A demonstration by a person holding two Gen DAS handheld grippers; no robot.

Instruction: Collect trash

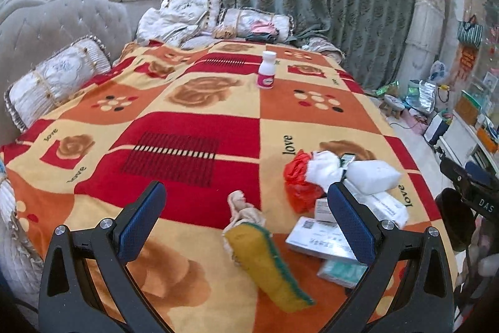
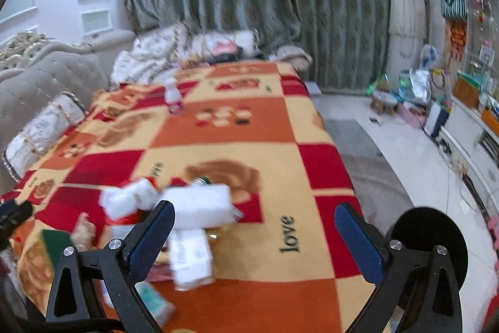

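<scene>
both claws, left claw (image 1: pixel 246 202) and right claw (image 2: pixel 254 222), apart, holding nothing. trash pile (image 1: pixel 343 202) uncollected on blanket (image 1: pixel 174 145): sponge (image 1: pixel 265 258) left of pile, white bottle (image 1: pixel 266 70) well beyond pile. judged: task barely begun, no bin visible.

Right wrist view is motion-blurred; the trash pile (image 2: pixel 187 217) and bottle (image 2: pixel 173 97) lack detail.

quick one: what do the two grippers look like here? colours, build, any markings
The left gripper and right gripper look identical: black angular frames with triangular cutouts, silver round bolts at the joints, and flat blue textured pads on the fingers. No cables or sleeves visible. White "DAS" lettering shows on a black part at right.
</scene>
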